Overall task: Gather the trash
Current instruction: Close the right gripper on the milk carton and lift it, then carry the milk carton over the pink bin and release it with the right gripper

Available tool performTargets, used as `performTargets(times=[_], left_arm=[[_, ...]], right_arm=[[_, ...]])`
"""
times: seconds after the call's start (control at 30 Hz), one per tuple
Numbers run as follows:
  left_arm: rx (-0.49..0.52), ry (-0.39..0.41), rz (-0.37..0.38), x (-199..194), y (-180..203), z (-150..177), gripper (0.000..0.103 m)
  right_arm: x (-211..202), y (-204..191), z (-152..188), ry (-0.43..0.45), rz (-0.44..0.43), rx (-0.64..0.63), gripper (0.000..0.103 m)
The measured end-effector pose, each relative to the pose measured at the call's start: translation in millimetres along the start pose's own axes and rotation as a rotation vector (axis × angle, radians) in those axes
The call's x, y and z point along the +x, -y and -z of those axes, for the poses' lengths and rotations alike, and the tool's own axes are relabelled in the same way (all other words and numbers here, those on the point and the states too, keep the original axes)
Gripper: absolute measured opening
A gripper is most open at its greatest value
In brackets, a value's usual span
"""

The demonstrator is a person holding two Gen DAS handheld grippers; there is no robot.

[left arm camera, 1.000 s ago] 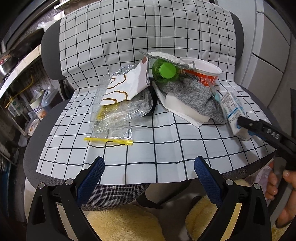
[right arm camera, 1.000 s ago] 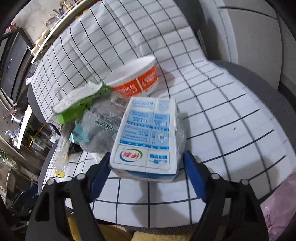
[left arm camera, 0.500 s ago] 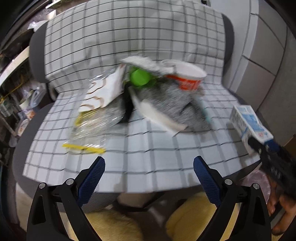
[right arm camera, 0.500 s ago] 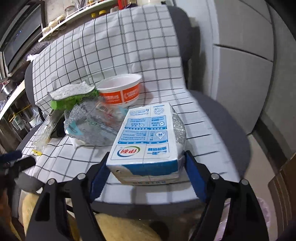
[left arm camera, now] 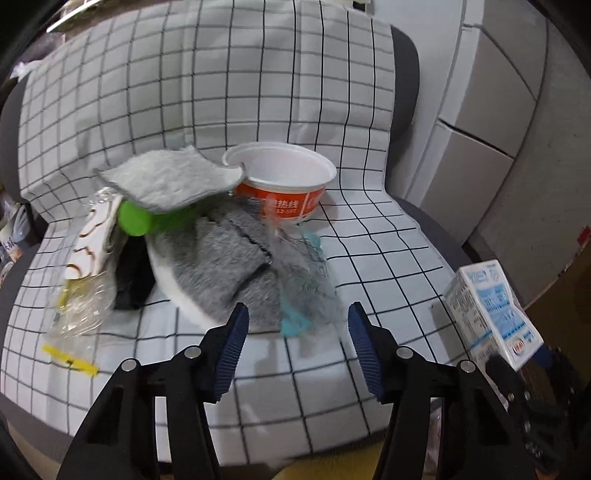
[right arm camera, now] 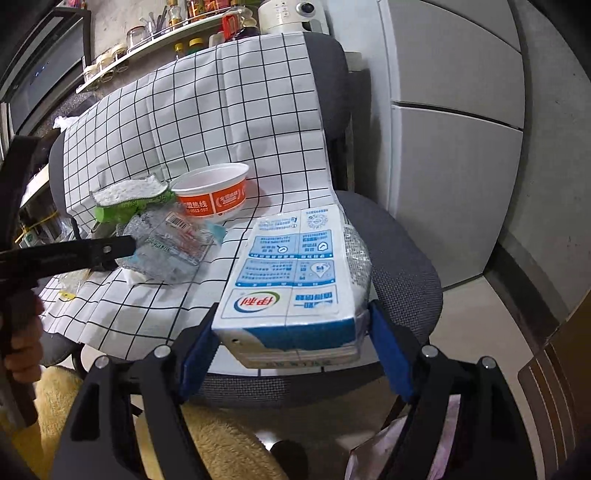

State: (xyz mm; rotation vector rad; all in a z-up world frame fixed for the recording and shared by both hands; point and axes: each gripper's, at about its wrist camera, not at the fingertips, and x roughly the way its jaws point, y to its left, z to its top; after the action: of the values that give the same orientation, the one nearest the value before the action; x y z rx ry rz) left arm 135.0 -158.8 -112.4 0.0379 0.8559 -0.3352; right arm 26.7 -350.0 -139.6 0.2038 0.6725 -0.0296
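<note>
Right gripper: the right gripper is clamped on the milk carton, one blue pad on each long side, and holds it off the seat, past the right edge of the chair.
Left gripper: the left gripper has its jaws spread with nothing between them; it hangs low over the front of the checked cloth, its tips just short of the trash pile.
Carton from the left view: the same carton shows at the right edge, apart from the pile.
Trash left on the seat: one orange-and-white bowl at the back; one green bottle lying on its side under a crumpled white wrapper; one grey cloth on a white sheet; one clear crinkled film over the grey cloth; one clear zip bag with a yellow strip at the left; one white wrapper with brown curls; one dark item, too blurred to name.
In the way: the clear film and grey cloth lie directly ahead of the left gripper's tips, with the bowl behind them.
Surroundings: grey cabinet doors to the right; a shelf of jars behind the chair; a yellow fluffy rug under it.
</note>
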Motion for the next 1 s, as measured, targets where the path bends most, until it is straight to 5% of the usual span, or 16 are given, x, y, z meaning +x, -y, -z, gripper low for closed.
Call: performTargets(times=[0.17, 0.33, 0.67, 1.0], left_arm=[[-0.003, -0.033, -0.015, 27, -2, -7, 0.042], [0.028, 0.015, 0.003, 22, 0, -7, 0.004], [0.146, 0.153, 0.258, -70, 33, 41, 0.001], [0.268, 0.122, 0.444, -82, 108, 69, 0.001]], right_arm=[[0, 4, 0, -0.003, -0.008, 0.008, 0.076], [-6, 2, -1, 0.004, -0.014, 0.016, 0.076], [-54, 8, 0, 0.056, 0.079, 0.036, 0.076], [-116, 61, 44, 0.002, 0.351, 0.116, 0.076]])
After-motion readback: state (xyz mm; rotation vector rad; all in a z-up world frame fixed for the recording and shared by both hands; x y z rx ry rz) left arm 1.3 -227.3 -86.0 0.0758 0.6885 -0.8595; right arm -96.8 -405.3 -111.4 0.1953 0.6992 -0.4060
